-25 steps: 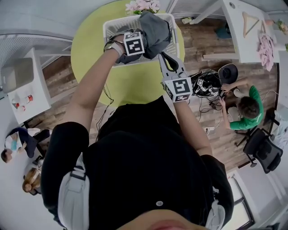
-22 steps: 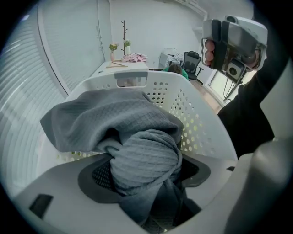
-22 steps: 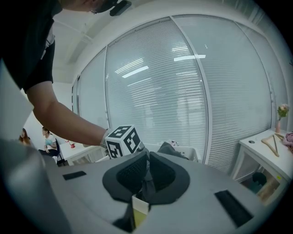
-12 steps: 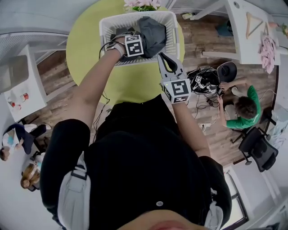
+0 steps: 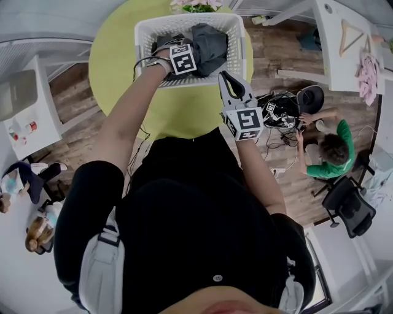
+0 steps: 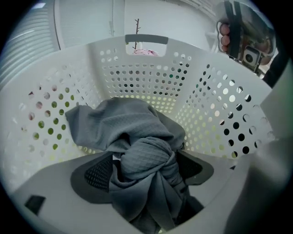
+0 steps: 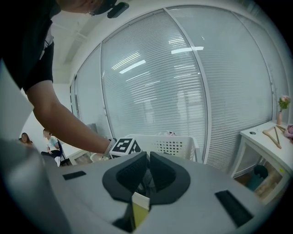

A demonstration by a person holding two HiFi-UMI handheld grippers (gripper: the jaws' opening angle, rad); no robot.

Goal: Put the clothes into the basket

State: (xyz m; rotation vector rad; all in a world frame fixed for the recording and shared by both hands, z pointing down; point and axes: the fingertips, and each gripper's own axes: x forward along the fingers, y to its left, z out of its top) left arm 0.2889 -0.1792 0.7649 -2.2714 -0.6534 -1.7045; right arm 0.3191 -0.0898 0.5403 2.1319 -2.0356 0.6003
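Observation:
A white perforated laundry basket (image 5: 147,27) stands on a round yellow-green table (image 5: 123,80). Inside it lies a grey quilted garment (image 5: 209,40). My left gripper (image 5: 183,46) reaches steeply down into the basket. In the left gripper view the garment (image 6: 132,128) is bunched between the two pads, with the basket wall (image 6: 146,77) behind. The left gripper (image 6: 144,169) has just been opening and the pads stand wide, off the cloth. My right gripper (image 5: 226,78) hovers outside the basket's near right corner. Its jaws are shut with nothing between them (image 7: 149,171).
Pink flowers (image 5: 193,6) stand behind the basket. At the right, a person in a green shirt (image 5: 334,150) sits by a tangle of cables (image 5: 279,113). A white desk with a wooden hanger (image 5: 344,34) is at the far right. A white cabinet (image 5: 31,104) stands on the left.
My left hand has sunk into the basket with the grey garment, which now lies lower inside instead of heaped over the rim. The right gripper has hardly moved.

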